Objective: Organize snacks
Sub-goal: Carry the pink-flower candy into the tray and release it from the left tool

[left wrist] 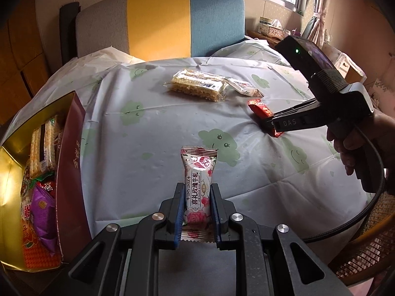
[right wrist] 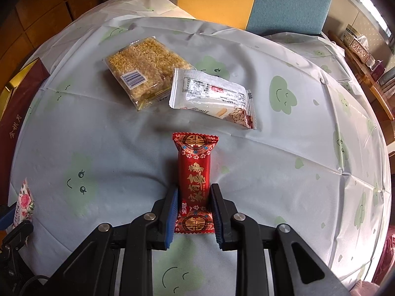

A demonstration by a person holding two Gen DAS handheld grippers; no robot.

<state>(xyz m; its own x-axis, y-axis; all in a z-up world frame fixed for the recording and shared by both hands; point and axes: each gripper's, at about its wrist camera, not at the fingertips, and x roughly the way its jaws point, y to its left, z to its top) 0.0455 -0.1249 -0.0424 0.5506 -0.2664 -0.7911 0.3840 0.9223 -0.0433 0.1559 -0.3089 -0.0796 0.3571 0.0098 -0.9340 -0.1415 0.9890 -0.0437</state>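
Observation:
My left gripper [left wrist: 197, 192] is shut on a white rose-print nougat packet [left wrist: 198, 180] and holds it above the table; the packet also shows in the right wrist view [right wrist: 23, 203]. My right gripper [right wrist: 193, 193] is shut on a red candy packet [right wrist: 195, 177] that lies on the tablecloth; the packet also shows in the left wrist view [left wrist: 261, 109]. A clear pack of rice crackers [right wrist: 145, 71] and a white biscuit packet [right wrist: 212, 98] lie side by side farther back. A maroon box with a gold inside [left wrist: 71, 153] at the left holds several snacks.
The round table has a pale cloth with green cloud faces [right wrist: 281, 93]. A grey, yellow and blue chair back [left wrist: 160, 22] stands behind it. A wicker chair [left wrist: 365, 246] is at the right. A shelf with boxes [right wrist: 358, 44] is at the far right.

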